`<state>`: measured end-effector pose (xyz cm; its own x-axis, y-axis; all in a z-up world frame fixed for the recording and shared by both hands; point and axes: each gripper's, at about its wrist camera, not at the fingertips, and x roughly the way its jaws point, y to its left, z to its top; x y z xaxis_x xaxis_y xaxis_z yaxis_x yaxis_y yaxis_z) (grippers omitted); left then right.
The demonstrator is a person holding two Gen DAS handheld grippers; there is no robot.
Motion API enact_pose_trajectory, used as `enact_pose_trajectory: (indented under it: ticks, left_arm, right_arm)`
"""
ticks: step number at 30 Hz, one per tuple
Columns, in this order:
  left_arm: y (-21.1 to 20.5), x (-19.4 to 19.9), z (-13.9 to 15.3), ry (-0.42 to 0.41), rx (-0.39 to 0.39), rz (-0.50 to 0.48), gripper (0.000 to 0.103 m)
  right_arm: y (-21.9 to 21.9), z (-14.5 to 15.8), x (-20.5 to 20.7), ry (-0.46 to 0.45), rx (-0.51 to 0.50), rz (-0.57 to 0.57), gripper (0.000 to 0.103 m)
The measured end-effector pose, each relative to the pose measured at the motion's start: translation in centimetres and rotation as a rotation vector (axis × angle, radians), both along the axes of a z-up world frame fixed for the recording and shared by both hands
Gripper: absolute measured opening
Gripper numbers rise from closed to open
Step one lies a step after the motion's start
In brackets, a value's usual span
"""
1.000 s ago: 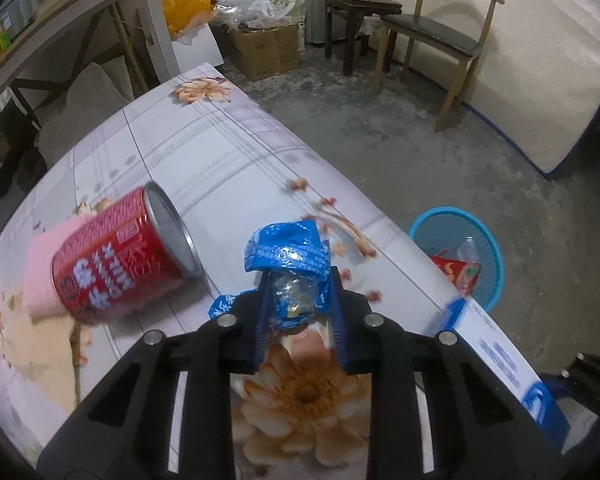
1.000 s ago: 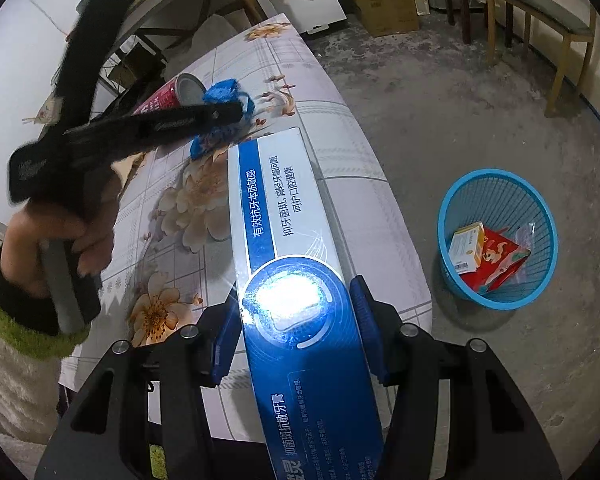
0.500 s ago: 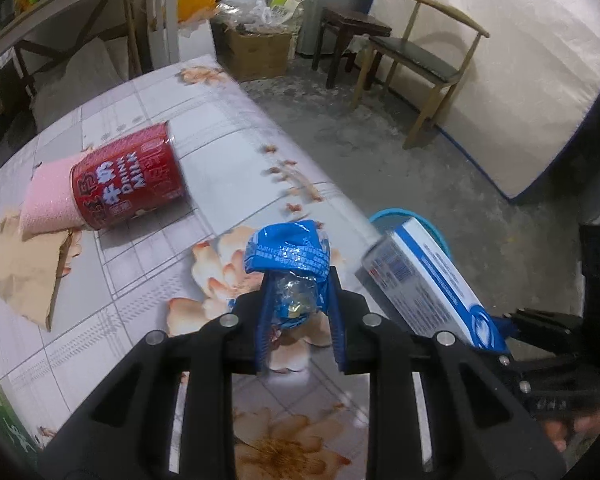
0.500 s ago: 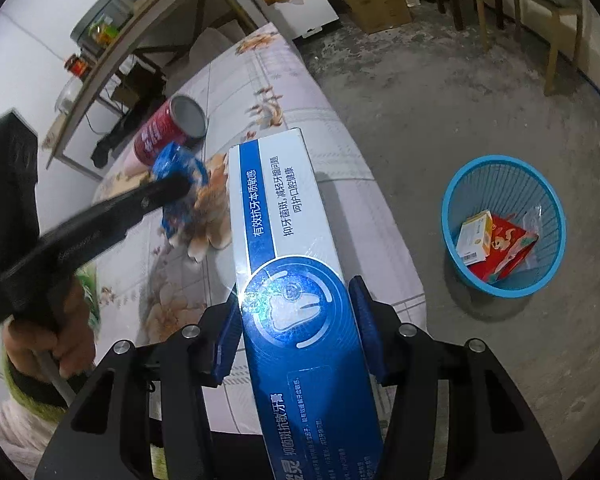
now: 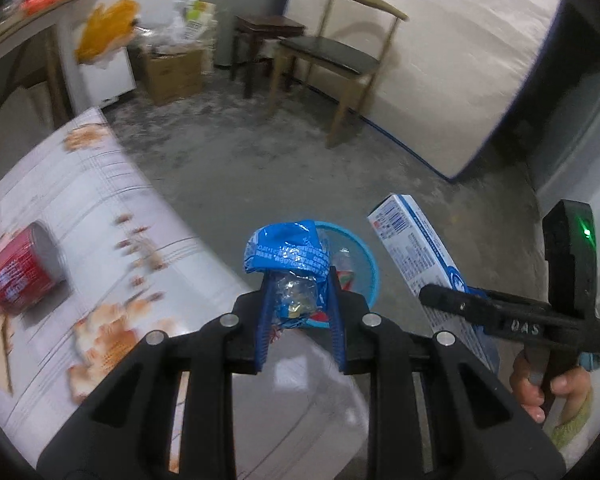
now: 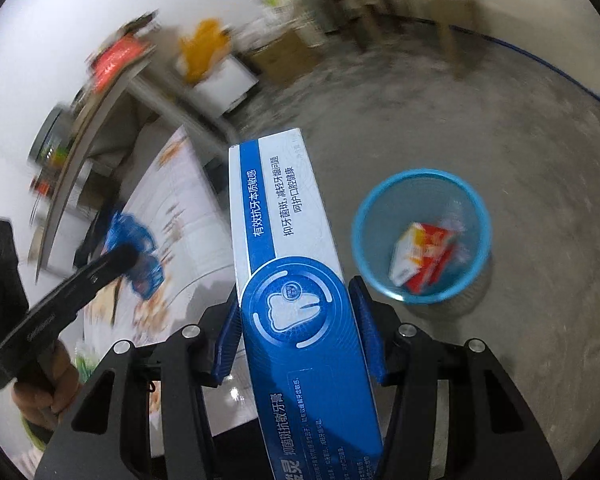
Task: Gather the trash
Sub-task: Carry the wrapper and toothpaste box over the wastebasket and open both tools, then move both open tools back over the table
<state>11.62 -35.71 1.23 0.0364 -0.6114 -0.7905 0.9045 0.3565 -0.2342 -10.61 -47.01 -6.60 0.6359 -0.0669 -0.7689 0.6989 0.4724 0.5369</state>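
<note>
Between the left hand-held gripper's (image 5: pixel 299 307) pads sits a clamped blue wrapper (image 5: pixel 286 254); right hand-held gripper (image 6: pixel 296 342) grips a toothpaste box (image 6: pixel 288 248), basket (image 6: pixel 422 236) just beyond.

blue wrapper (image 5: pixel 286 254), blue-and-white box (image 6: pixel 296 264), light-blue basket (image 6: pixel 422 184), red can (image 5: pixel 22 276)

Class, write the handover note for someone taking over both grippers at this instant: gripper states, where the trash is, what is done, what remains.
Left gripper: shut on the blue wrapper, held near the table edge.
Right gripper: shut on the toothpaste box, held over the floor beside the blue basket.
Done: a red-and-white packet lies in the basket.
Left: drop both held items into the basket, then fetch the red can lying on its side on the table.
</note>
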Motion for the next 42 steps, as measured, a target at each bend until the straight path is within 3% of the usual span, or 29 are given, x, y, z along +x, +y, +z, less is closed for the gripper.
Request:
enact_pose_trajectory:
  ticks: [5,10,11,12,14,17,24,31,38,42]
  left_arm:
    - [-4.6,-1.4,-2.1,0.068,0.065,-0.061,0.023]
    - [-9.2,-1.9,-4.5,0.109,0.126,-0.072,0.025]
    - [-9.9,-1.9,-4.7,0.108,0.121,-0.070,0.030]
    - [-11.0,-1.7,-4.9,0.098,0.117,-0.065,0.044]
    - [-12.5,-1.4,-5.4,0.074,0.111,-0.036,0.066]
    - [-12.7,-0.9,-5.7,0.037,0.109,0.005,0.066]
    - [-8.4,0.3,-4.6,0.086,0.047,0.033,0.066]
    - [-3.0,0.5,-2.3,0.091,-0.021,0.057,0.066]
    - [5.1,0.6,-0.6,0.085,-0.068,0.122,0.066]
    - [13.3,1.3,0.3,0.040,-0.093,0.229,0.066]
  right_arm:
    - [-2.7,-3.8,-2.9,-0.005,0.144,-0.107,0.050]
    - [-5.2,-6.7,-1.8,-0.014,0.233,-0.146,0.051]
    - [-6.4,-7.2,-1.1,-0.023,0.246,-0.159,0.052]
    - [-7.7,-7.8,-0.5,-0.034,0.261,-0.175,0.056]
    - [-10.0,-9.3,0.8,-0.041,0.281,-0.193,0.073]
    - [-11.6,-11.8,2.0,0.001,0.315,-0.211,0.073]
    - [-9.0,-14.2,1.1,0.024,0.343,-0.189,0.073]
    - [-6.5,-13.7,-2.5,0.003,0.350,-0.200,0.073]
    - [-4.5,-10.7,-3.3,-0.053,0.334,-0.162,0.080]
    - [-3.1,-6.9,-0.7,-0.085,0.274,-0.060,0.081]
